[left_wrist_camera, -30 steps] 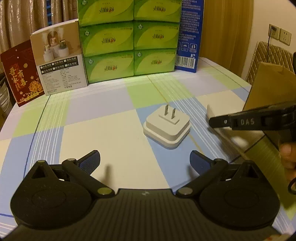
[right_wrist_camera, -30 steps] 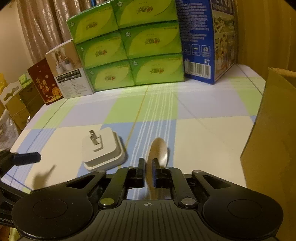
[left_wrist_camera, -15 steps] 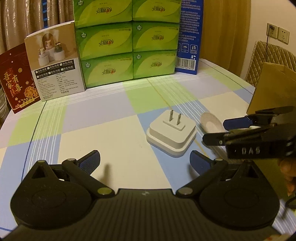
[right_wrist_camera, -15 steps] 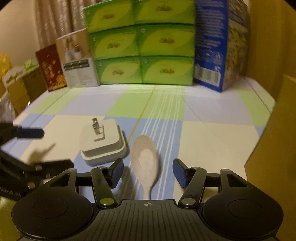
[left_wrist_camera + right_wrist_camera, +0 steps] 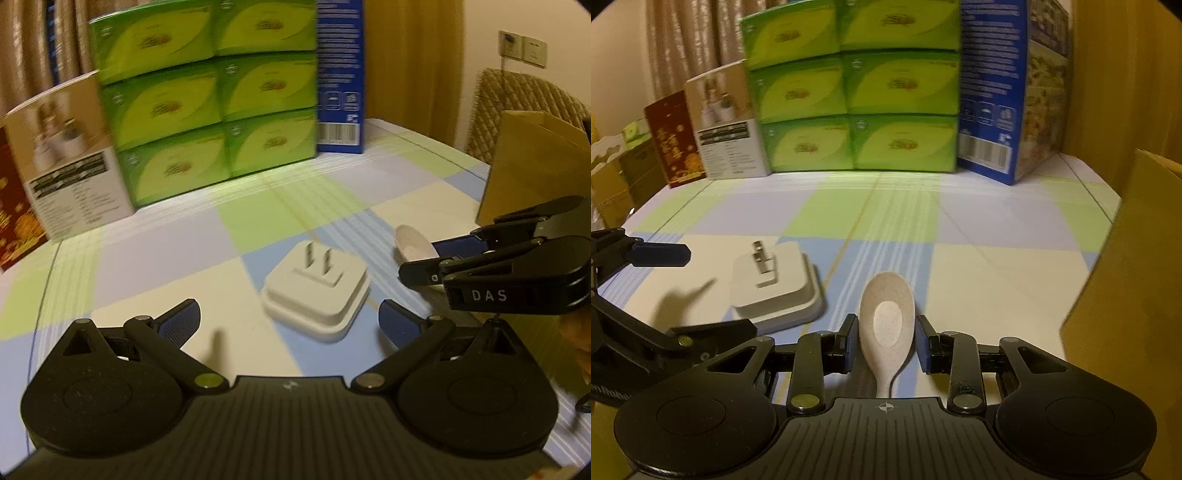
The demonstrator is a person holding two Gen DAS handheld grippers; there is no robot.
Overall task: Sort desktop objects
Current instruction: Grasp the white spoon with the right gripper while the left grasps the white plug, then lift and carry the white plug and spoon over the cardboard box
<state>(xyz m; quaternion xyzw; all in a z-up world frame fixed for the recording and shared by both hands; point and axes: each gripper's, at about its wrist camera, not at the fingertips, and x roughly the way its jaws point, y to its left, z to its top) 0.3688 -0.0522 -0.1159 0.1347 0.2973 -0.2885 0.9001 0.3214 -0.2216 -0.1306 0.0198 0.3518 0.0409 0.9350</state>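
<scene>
A white plug adapter point(image 5: 317, 295) lies prongs-up on the checked tablecloth. My left gripper point(image 5: 288, 319) is open, one fingertip on each side of the adapter's near edge, touching nothing. A speckled beige spoon point(image 5: 886, 325) lies flat, bowl up, to the right of the adapter point(image 5: 775, 288). My right gripper point(image 5: 886, 347) has its pads pressed against both sides of the spoon's bowl. In the left wrist view the right gripper point(image 5: 421, 258) reaches in from the right over the spoon point(image 5: 412, 240). One of the left gripper's fingers point(image 5: 661, 254) shows in the right wrist view.
A brown cardboard box point(image 5: 1126, 277) stands at the table's right edge. Along the back are stacked green tissue boxes point(image 5: 857, 92), a tall blue box point(image 5: 997, 92), a white product box point(image 5: 70, 158) and a red packet point(image 5: 11, 206). A padded chair point(image 5: 517, 103) is behind.
The right gripper let go of the spoon, which now lies flat, then narrowed onto its bowl. The left gripper has moved closer to the adapter, staying open.
</scene>
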